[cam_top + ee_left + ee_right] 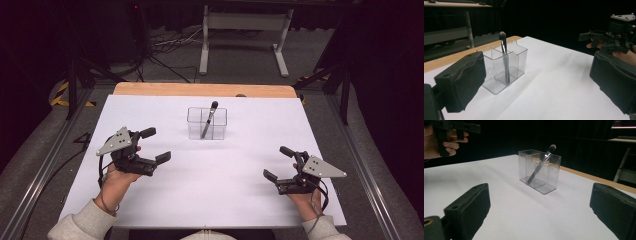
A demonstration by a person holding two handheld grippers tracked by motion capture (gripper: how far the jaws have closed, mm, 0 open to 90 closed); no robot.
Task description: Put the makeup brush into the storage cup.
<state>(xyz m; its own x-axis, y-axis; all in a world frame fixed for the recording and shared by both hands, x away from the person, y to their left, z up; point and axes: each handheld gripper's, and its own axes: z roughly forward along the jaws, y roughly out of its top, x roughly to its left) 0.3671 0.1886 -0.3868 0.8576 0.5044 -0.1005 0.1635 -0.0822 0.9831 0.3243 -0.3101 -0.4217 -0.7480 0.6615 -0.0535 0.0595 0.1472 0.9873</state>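
High view — brush [208, 120] leans inside organiser [207, 123].

The left hand-held gripper [155, 145] and the right hand-held gripper [279, 162] are matte black, each topped by a grey three-cornered plate dotted with small screws. Thick black pads [465, 80] (rough and wrinkled at the edges) face the jaws. Black cables trail off behind the plates. The person's sleeves [80, 222] are light grey.
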